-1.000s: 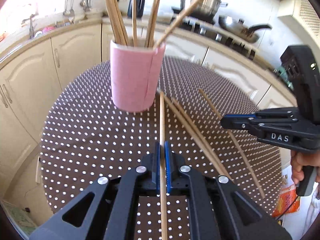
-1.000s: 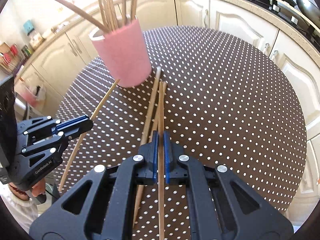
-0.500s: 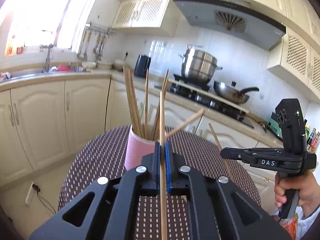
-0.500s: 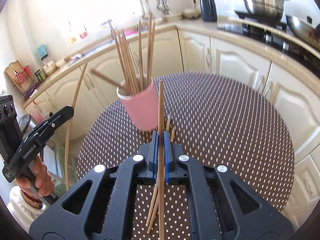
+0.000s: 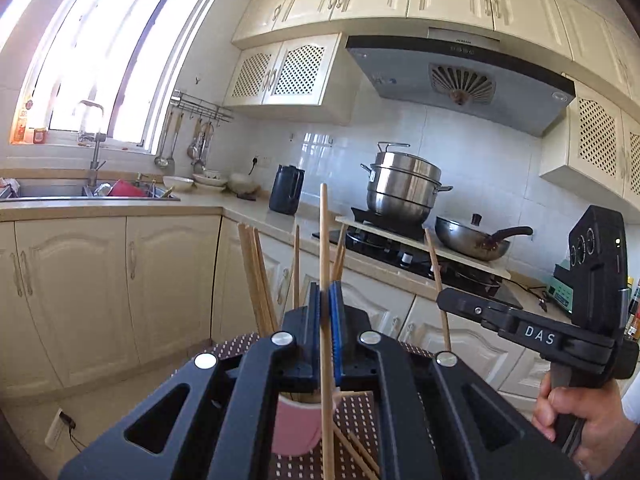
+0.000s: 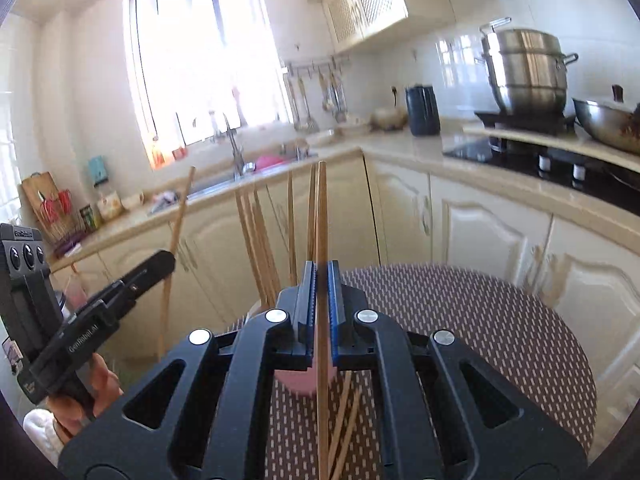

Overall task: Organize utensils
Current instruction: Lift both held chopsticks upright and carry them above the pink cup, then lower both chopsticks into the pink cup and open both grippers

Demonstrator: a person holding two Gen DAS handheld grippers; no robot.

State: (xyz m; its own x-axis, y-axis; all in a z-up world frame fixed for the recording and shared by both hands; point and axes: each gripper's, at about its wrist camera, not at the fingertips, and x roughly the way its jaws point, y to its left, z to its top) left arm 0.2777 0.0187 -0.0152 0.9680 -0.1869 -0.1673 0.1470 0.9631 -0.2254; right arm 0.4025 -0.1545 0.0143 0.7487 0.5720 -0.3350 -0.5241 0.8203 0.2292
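My left gripper [image 5: 325, 292] is shut on one wooden chopstick [image 5: 323, 232], which stands up in front of the camera. The pink cup [image 5: 296, 428] shows below, between the gripper's arms, with several chopsticks [image 5: 256, 280] standing in it. My right gripper [image 6: 321, 276] is shut on a second chopstick [image 6: 322, 208], held above the pink cup [image 6: 300, 382]. In the left wrist view the right gripper [image 5: 442, 300] is off to the right, gripping its chopstick [image 5: 436, 272]. In the right wrist view the left gripper [image 6: 166, 260] hangs at the left with its chopstick [image 6: 180, 216]. Loose chopsticks [image 6: 344, 420] lie on the dotted table [image 6: 480, 320].
Beyond the round table run cream cabinets [image 5: 80, 288] and a counter with a sink [image 5: 80, 192], a dark kettle [image 5: 286, 190], a steel steamer pot [image 5: 404, 188] and a wok [image 5: 472, 240] on the stove. A hand [image 5: 580, 420] holds the right gripper.
Both grippers have risen off the table and tipped upward, each lifting its chopstick. The views went from looking down at the table to looking over the cup at the kitchen.
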